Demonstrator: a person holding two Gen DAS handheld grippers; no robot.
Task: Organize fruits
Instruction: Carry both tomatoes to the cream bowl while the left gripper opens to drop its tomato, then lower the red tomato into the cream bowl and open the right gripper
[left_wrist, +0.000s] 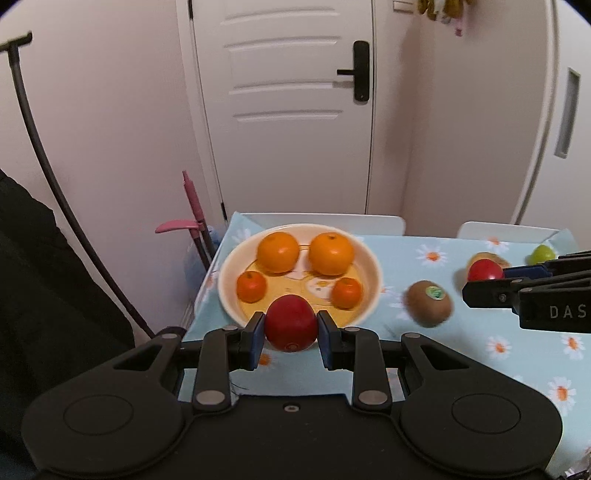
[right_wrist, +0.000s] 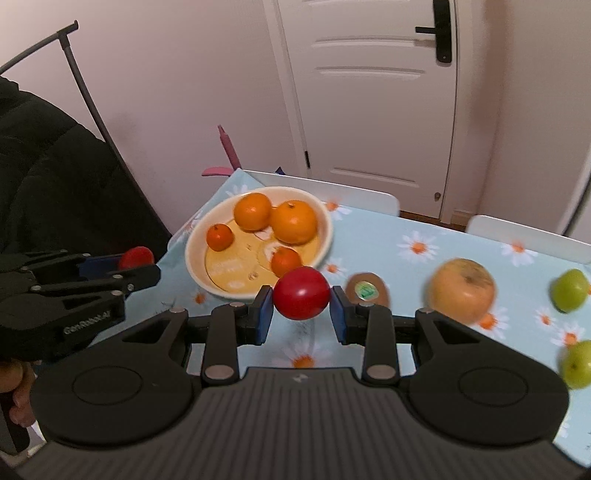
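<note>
- Left gripper (left_wrist: 291, 329): fingers clamp a red fruit (left_wrist: 291, 322) at the bowl (left_wrist: 371, 258) rim.
- Right gripper (right_wrist: 302, 309): fingers clamp a second red fruit (right_wrist: 301, 292) above the bench (right_wrist: 388, 243).
- Kiwi (right_wrist: 367, 292) partly hidden; green fruits blurred at the frame edge.

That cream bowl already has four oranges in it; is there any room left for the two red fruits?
Yes: the bowl has bare floor at its near side, between the two small oranges. The far half is crowded by the two big oranges.
</note>
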